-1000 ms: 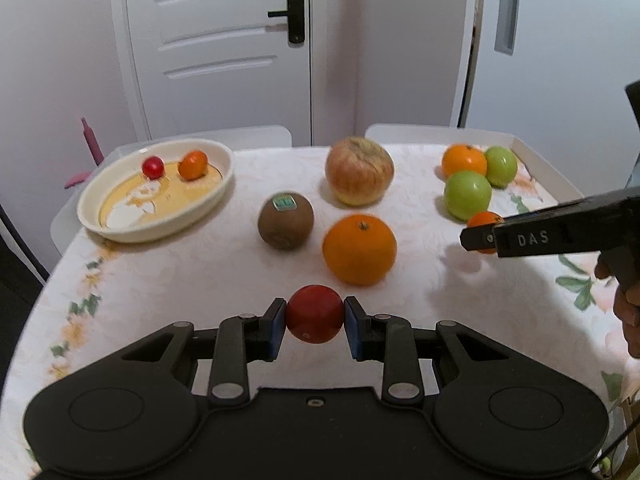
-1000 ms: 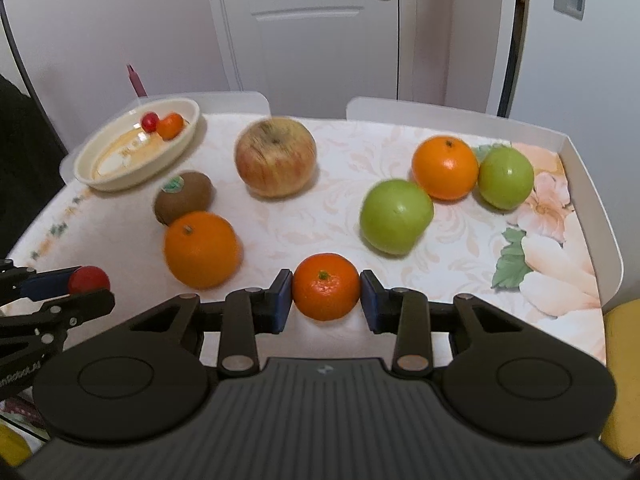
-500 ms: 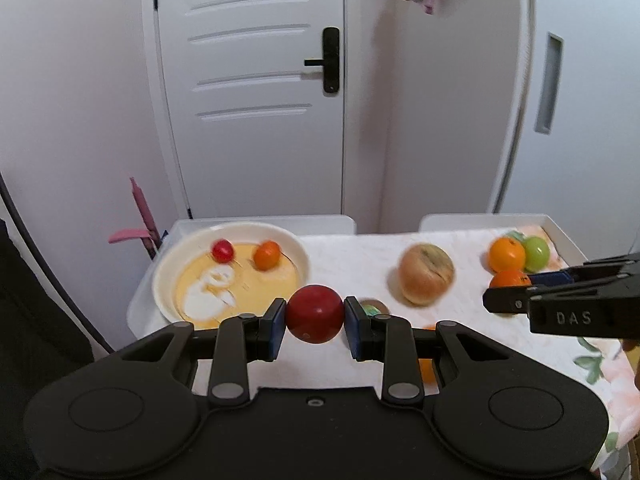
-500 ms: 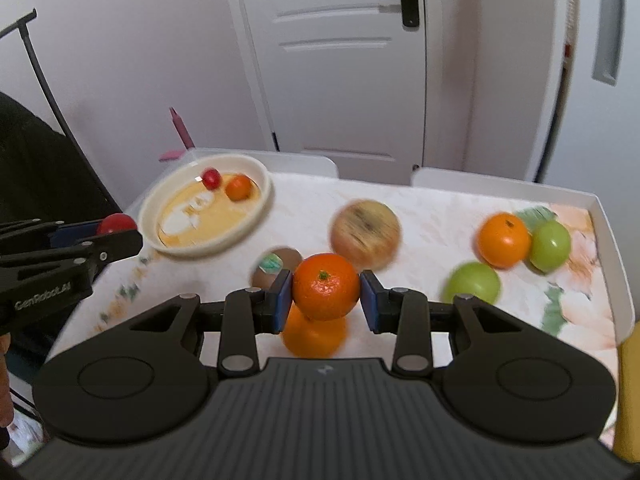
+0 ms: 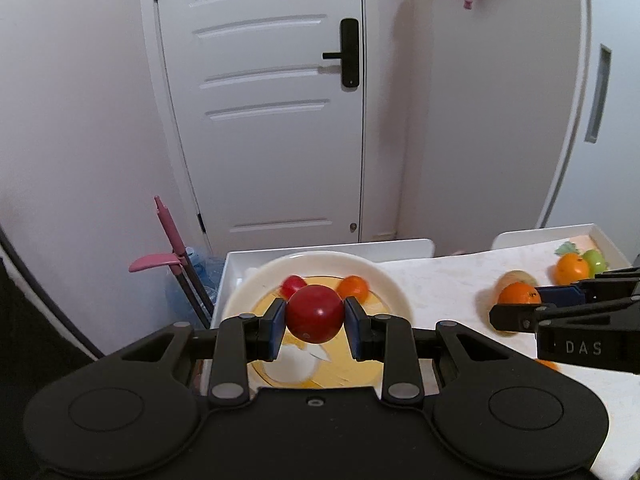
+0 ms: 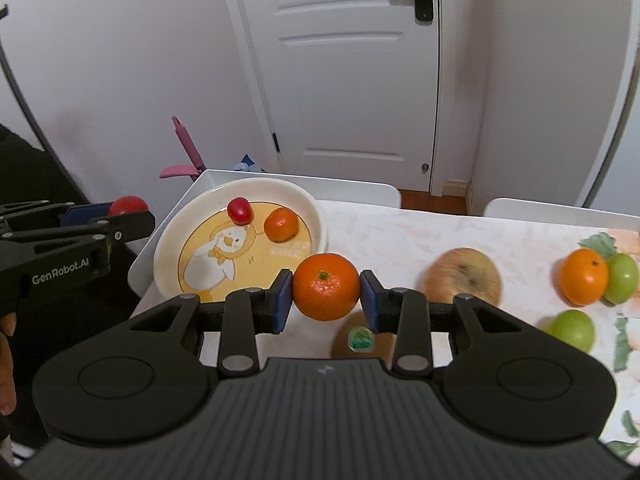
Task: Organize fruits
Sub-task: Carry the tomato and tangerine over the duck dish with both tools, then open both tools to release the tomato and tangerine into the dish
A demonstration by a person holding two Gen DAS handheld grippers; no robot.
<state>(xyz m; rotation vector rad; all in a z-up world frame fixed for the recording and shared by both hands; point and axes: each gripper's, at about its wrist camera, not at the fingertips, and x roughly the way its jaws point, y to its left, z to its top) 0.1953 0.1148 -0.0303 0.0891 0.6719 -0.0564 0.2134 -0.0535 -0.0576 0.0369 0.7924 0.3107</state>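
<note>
My left gripper (image 5: 315, 316) is shut on a small red tomato (image 5: 315, 314), held in the air in front of the white duck-print bowl (image 5: 394, 290). In the right wrist view that gripper (image 6: 120, 216) hovers left of the bowl (image 6: 172, 240). My right gripper (image 6: 326, 296) is shut on a small mandarin (image 6: 326, 292), raised over the table just right of the bowl. The bowl holds a cherry tomato (image 6: 239, 210) and a small orange fruit (image 6: 281, 224). The right gripper (image 5: 516, 308) also shows at the right of the left wrist view.
On the floral tablecloth (image 6: 400, 240) lie a big reddish apple (image 6: 462, 278), a kiwi (image 6: 360, 340), an orange (image 6: 582, 276) and two green apples (image 6: 622, 278) (image 6: 572, 328). White chair backs (image 6: 360, 192) stand behind the table. A pink handle (image 6: 186, 148) leans by the door.
Both grippers rose and swung left toward the bowl, each still carrying its fruit. The bowl now sits right behind the left gripper's tomato.
</note>
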